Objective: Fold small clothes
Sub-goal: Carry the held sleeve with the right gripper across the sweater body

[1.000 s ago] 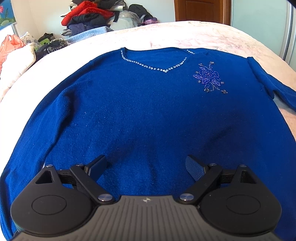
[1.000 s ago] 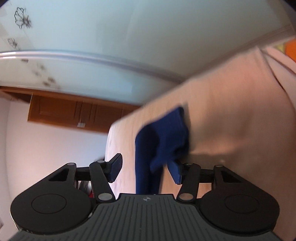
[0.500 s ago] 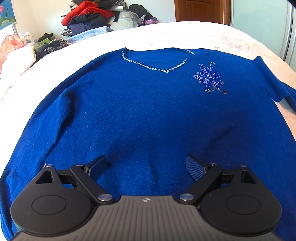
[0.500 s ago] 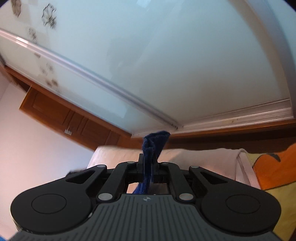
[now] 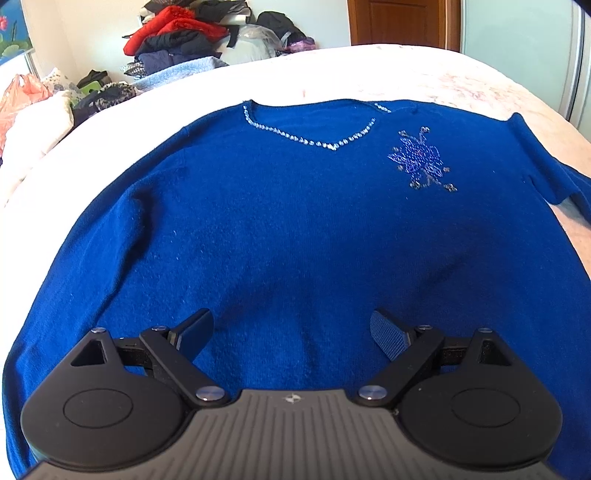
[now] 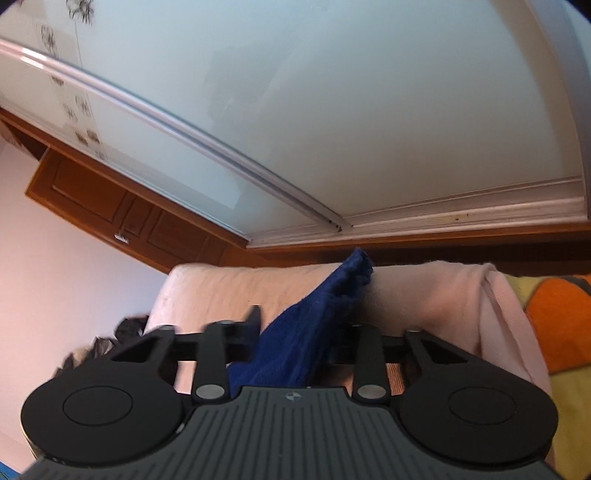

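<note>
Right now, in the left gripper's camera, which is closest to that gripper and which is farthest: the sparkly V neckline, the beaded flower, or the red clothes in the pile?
From the left gripper:
1. Beaded flower, on the sweater's chest, to the right.
2. Sparkly V neckline, at the sweater's top edge, near the middle.
3. Red clothes, in the pile beyond the bed, upper left.
</note>
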`<state>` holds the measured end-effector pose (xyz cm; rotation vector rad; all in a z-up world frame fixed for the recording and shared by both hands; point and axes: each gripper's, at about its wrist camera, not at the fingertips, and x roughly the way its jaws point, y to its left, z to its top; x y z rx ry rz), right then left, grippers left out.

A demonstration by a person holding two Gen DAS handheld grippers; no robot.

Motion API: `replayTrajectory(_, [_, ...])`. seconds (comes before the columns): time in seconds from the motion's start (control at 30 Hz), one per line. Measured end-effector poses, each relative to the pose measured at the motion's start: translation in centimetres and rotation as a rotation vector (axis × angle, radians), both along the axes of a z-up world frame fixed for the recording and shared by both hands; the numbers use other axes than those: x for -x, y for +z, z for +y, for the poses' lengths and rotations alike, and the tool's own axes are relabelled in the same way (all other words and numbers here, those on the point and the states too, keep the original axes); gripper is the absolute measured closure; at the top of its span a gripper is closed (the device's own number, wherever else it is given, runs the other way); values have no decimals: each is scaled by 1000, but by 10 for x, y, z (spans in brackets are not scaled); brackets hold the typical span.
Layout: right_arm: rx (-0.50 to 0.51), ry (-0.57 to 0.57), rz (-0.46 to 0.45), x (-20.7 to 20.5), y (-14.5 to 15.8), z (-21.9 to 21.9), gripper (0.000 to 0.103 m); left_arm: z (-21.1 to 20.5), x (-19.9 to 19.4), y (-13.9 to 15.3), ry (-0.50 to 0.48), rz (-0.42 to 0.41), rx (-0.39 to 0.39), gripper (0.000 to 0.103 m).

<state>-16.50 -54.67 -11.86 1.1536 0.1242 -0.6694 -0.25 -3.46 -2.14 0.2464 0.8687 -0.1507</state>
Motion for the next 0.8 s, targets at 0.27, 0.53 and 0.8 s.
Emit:
replayTrajectory(0.27, [101, 61, -57, -2, 36, 12, 92, -5, -9, 10, 31, -50, -28, 10])
replayTrajectory(0.53, [179, -35, -123, -7, 85, -9, 92, -5, -10, 8, 31, -67, -67, 10])
replayTrajectory(0.8, [446, 48, -45, -43, 141, 27, 91, 4, -17, 4, 59, -38, -54, 10])
